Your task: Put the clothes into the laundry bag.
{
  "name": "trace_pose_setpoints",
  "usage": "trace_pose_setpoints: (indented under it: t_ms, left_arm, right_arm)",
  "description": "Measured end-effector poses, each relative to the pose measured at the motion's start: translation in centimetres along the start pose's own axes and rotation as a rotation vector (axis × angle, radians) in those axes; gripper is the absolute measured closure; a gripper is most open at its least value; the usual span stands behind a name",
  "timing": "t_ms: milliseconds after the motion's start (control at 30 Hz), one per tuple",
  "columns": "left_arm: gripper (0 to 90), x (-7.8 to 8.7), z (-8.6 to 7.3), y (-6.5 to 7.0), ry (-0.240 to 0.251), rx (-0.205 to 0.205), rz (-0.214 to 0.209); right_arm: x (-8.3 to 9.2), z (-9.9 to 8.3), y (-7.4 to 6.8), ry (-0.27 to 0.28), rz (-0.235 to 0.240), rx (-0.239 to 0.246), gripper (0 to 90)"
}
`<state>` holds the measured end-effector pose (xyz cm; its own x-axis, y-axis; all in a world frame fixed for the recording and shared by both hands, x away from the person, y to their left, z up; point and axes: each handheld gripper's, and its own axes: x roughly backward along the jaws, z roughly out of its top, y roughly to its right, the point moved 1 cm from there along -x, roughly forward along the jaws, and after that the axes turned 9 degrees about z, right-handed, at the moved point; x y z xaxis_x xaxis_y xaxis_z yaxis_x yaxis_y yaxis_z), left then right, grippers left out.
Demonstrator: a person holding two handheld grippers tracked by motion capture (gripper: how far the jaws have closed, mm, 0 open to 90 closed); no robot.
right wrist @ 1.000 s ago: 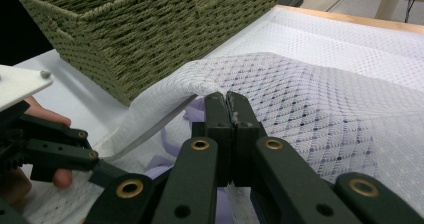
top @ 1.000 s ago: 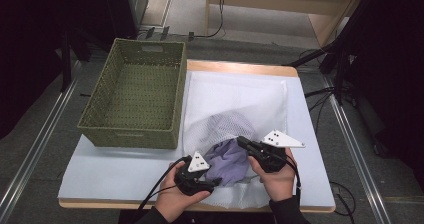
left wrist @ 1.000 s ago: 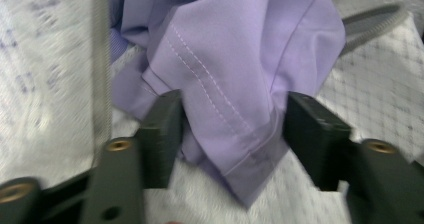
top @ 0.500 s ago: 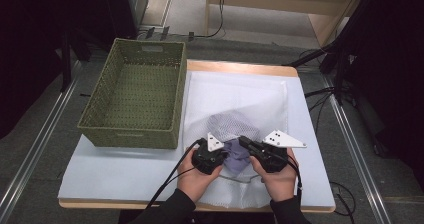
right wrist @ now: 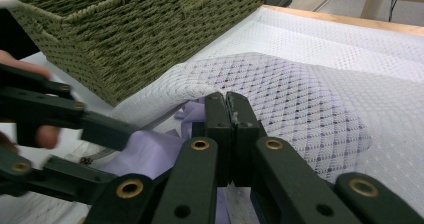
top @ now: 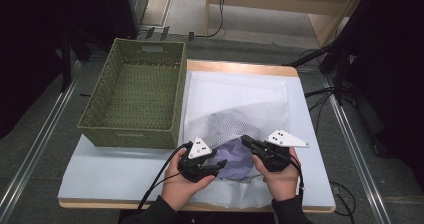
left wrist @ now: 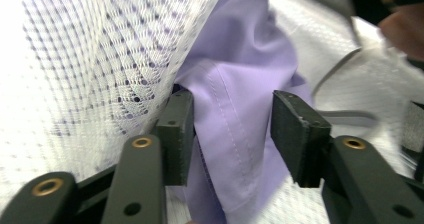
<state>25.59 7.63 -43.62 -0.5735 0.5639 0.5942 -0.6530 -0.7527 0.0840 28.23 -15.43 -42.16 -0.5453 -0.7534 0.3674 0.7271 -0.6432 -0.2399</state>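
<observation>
One desk (top: 115, 169), wooden edge showing at the far side, with a pale sheet over its top.

One mesh bag (top: 240, 96), white, flat on the right half of the desk. Its near end is lifted and bulges over the cloth pushed partway in.

One basket (top: 135, 96), green woven, on the left half of the desk with its right wall along the bag's left edge. Nothing visible inside it.

One cloth (top: 235, 159), lilac with a stitched seam, at the bag's near mouth between the two grippers. Its far part lies under the mesh; its near part is uncovered.

Two hands, one gripper each.

Left gripper (top: 212, 168): at the near left of the cloth, pointing right towards it. Jaws partly open, having just been opening. In the left gripper view a fold of cloth (left wrist: 235, 109) hangs between them, lying against the left pad; the right pad stands clear of it. No grip.

Right gripper (top: 246, 140): at the near right, pointing left and away, at the bag's raised edge. In the right gripper view the jaws are pressed together (right wrist: 226, 106) right at the bag's lifted rim (right wrist: 280, 84), with cloth (right wrist: 145, 151) just beneath. Whether mesh is pinched between the pads cannot be told for certain; the rim is up at the tips.
</observation>
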Motion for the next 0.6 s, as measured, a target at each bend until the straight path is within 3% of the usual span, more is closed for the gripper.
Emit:
trace_pose_setpoints:
  t_ms: [67, 133, 200, 300, 367, 400, 533, 600]
  left_arm:
    - [63.5, 0.3, 0.0, 0.8, 0.013, -0.022, -0.034]
    - [70.0, -0.1, -0.1, 1.4, -0.008, -0.049, -0.056]
    - [76.9, -1.1, -0.5, 2.1, -0.052, -0.075, -0.072]
    - [79.1, -3.3, -1.2, 2.5, -0.15, -0.096, -0.065]
    - [80.7, -4.7, -1.5, 2.6, -0.196, -0.102, -0.039]
    - [82.0, -5.1, -1.5, 2.6, -0.192, -0.102, -0.039]
    - [86.6, -5.9, -0.6, 2.9, -0.205, -0.152, 0.034]
    - [88.3, -6.4, -0.2, 2.4, -0.199, -0.148, 0.069]
  right_arm:
    - [0.0, 0.0, 0.0, -0.001, -0.001, -0.003, 90.0]
    - [0.0, 0.0, 0.0, -0.001, 0.0, -0.002, 90.0]
    - [0.0, -0.1, 0.0, -0.004, 0.002, -0.001, 90.0]
    - [0.0, -0.1, -0.1, -0.003, 0.005, -0.003, 90.0]
    - [-0.1, -0.1, -0.1, -0.004, 0.005, -0.002, 90.0]
    - [-0.1, -0.1, -0.1, -0.004, 0.007, -0.001, 90.0]
    - [-0.2, -0.2, -0.1, -0.006, 0.01, -0.002, 90.0]
    - [-0.2, -0.2, -0.1, -0.005, 0.01, -0.001, 90.0]
